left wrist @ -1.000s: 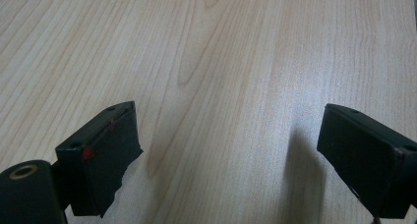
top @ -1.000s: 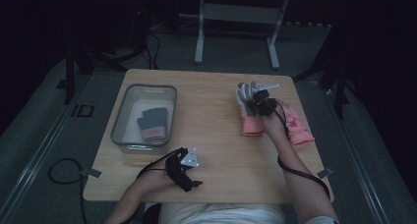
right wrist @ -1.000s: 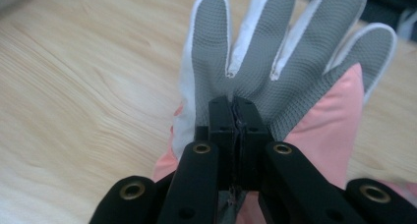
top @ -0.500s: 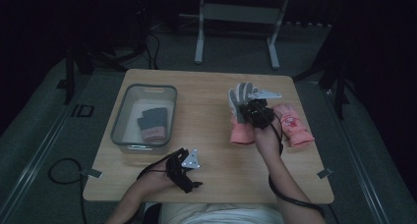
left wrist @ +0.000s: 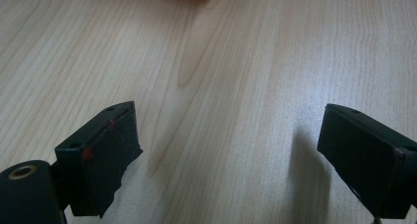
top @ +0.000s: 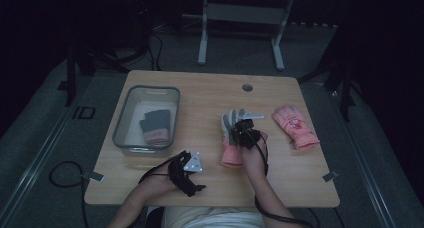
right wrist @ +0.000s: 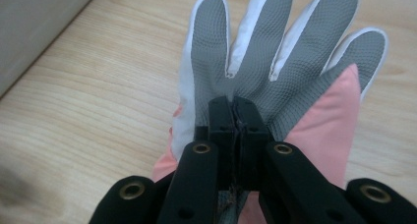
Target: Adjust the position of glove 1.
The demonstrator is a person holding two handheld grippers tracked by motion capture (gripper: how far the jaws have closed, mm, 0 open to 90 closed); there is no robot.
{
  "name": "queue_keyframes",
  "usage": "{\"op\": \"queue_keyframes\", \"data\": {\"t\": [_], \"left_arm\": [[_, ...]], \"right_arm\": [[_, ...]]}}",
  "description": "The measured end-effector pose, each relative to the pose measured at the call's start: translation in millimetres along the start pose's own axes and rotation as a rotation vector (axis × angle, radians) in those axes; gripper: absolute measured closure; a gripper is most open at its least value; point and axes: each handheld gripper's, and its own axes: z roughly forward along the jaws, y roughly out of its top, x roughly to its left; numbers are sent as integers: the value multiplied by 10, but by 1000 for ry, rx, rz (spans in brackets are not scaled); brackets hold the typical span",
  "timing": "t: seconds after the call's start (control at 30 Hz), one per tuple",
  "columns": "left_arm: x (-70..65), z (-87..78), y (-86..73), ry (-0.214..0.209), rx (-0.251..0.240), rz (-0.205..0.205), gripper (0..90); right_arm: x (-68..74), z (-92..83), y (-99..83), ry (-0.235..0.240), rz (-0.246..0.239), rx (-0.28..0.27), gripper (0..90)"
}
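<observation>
Table point(top: 210, 88) w/ grey bin point(top: 146, 119) at its left, already holding a dark glove point(top: 155, 125). Pink-grey glove point(top: 231, 138) at mid-table, pinched in right gripper point(top: 245, 133), prob. headed for the bin; 2nd pink glove point(top: 295, 125) waits to its right. Left gripper point(left wrist: 231, 150) rests jaws wide, nothing between, near the front edge.

- The left gripper point(top: 186, 172) was black, with a grey three-cornered plate point(top: 193, 163) on top and a black cable point(top: 155, 174) trailing off behind.
- Its jaws were blocky black pads; the left one bore red marks along its edge.
- The right gripper point(right wrist: 235, 117) was black too, with brass-ringed screw holes point(right wrist: 201, 148) behind its narrow jaws.
- The forearms were bare.
</observation>
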Motion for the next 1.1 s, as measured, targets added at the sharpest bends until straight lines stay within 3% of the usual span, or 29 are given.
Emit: {"op": "queue_keyframes", "data": {"t": [0.2, 0.3, 0.43, 0.6, 0.73, 0.9, 0.93, 1.03, 1.1], "left_arm": [[-1, 10, -7, 6, 8, 8, 81], [3, 12, -11, 3, -6, -10, 81], [9, 10, -15, 3, 0, 0, 81], [10, 13, -9, 2, 0, -2, 81], [9, 15, -9, 3, 3, -1, 81], [-4, 29, -15, -6, 12, -4, 81], [-8, 31, -14, -9, 15, 3, 81], [-4, 23, -5, -4, 16, 16, 80], [-5, 22, -4, -5, 13, 14, 81]], "right_arm": [[54, 199, -59, 5, -20, 31, 871], [77, 283, -85, 12, -30, 38, 863], [117, 368, -106, 16, -105, 22, 859], [71, 407, -108, 59, -137, 10, 849], [59, 326, -75, 78, -111, -3, 793], [20, 125, -15, 101, -130, -58, 686], [-56, -30, 25, 86, -164, -100, 668], [-173, -191, 18, 64, -235, -131, 647], [-238, -240, 11, 63, -239, -138, 650]]}}
